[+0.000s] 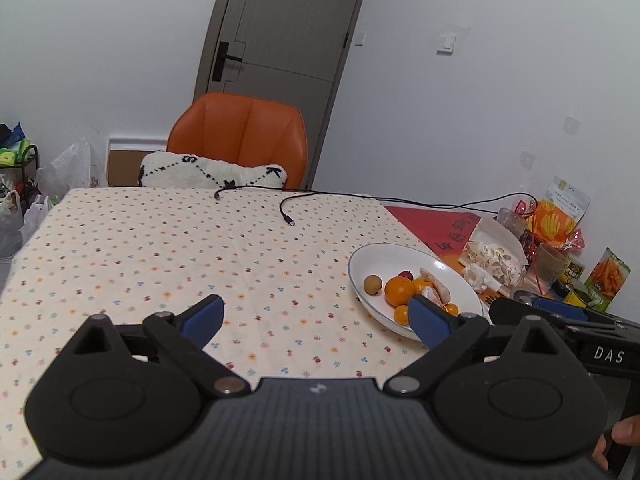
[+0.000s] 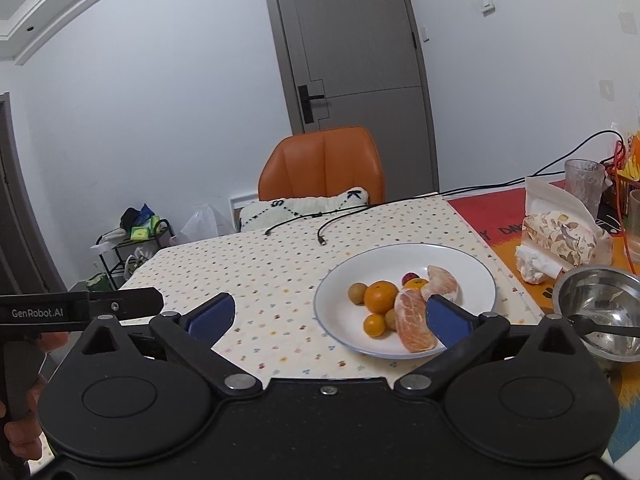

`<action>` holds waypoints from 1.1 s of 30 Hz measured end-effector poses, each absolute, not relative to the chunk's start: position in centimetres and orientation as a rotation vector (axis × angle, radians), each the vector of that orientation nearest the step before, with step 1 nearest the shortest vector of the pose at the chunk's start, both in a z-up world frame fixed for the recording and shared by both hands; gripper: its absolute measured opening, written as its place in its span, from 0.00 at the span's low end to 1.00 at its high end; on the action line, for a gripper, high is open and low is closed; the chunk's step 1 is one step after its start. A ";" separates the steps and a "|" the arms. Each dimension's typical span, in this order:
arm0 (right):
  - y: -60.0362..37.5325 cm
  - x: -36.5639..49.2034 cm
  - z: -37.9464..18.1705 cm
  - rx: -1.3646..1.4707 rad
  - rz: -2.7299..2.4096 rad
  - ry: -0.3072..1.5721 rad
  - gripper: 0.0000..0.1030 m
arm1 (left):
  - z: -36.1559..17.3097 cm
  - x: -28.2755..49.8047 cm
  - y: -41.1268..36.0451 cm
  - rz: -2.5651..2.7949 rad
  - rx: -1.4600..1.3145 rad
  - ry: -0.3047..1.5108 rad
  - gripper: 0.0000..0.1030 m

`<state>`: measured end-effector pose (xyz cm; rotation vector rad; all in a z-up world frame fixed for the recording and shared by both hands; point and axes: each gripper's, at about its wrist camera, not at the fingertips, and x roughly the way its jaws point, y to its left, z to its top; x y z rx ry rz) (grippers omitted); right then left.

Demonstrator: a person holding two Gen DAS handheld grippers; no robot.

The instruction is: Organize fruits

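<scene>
Fruit all on white plate (image 1: 404, 256), none seen loose on dotted tablecloth (image 1: 160, 248).

Left wrist view: left gripper (image 1: 318, 316) spread wide, nothing between pads, hovering above cloth. Plate ahead and to rt of tool, near edge hidden behind rt pad. On it: big orange (image 1: 399, 290), brown longan (image 1: 372, 283) at far left, small red fruit (image 1: 406, 275) behind, peeled pomelo segments (image 1: 434, 284), small kumquats near front. Right tool's body poking in at far rt.

Right wrist view: right gripper (image 2: 330, 316) also wide, empty. Plate (image 2: 452, 256) ahead-right, rt pad overlapping its near rim. Two pomelo pieces, larger one (image 2: 412, 320) just beside rt pad; orange (image 2: 381, 298) and kumquat (image 2: 374, 325) left of it. Steel bowl (image 2: 600, 300) w/ spoon further rt, tissue pack (image 2: 560, 240) beyond.

Judgement: fits either fruit gathered and job near done, or sorting on plate yet to come; can't tell which. If gripping any piece: approach from above, centre pads either side, close gently. Pomelo prob soft, tears easily; round fruit prob rolls, so squeeze across widest part, avoid nudging neighbours.
</scene>
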<state>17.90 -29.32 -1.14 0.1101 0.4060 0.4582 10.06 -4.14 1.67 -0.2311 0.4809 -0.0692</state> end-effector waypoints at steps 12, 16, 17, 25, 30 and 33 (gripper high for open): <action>-28.2 14.9 0.2 0.095 0.492 0.389 1.00 | 3.1 6.1 -2.2 -0.047 -0.248 0.447 1.00; -27.9 14.5 0.4 0.103 0.503 0.402 1.00 | 3.4 5.1 -1.7 -0.038 -0.244 0.441 1.00; -27.9 14.3 0.5 0.103 0.506 0.404 1.00 | 3.5 4.9 -1.6 -0.035 -0.243 0.440 1.00; -27.3 12.6 0.8 0.106 0.543 0.416 1.00 | 4.1 2.2 -0.7 -0.007 -0.229 0.417 1.00; -27.3 11.8 0.9 0.137 0.551 0.446 1.00 | 4.3 0.8 -0.2 -0.002 -0.234 0.417 1.00; -27.2 11.2 1.0 0.141 0.551 0.460 1.00 | 4.3 0.3 0.3 0.003 -0.243 0.430 1.00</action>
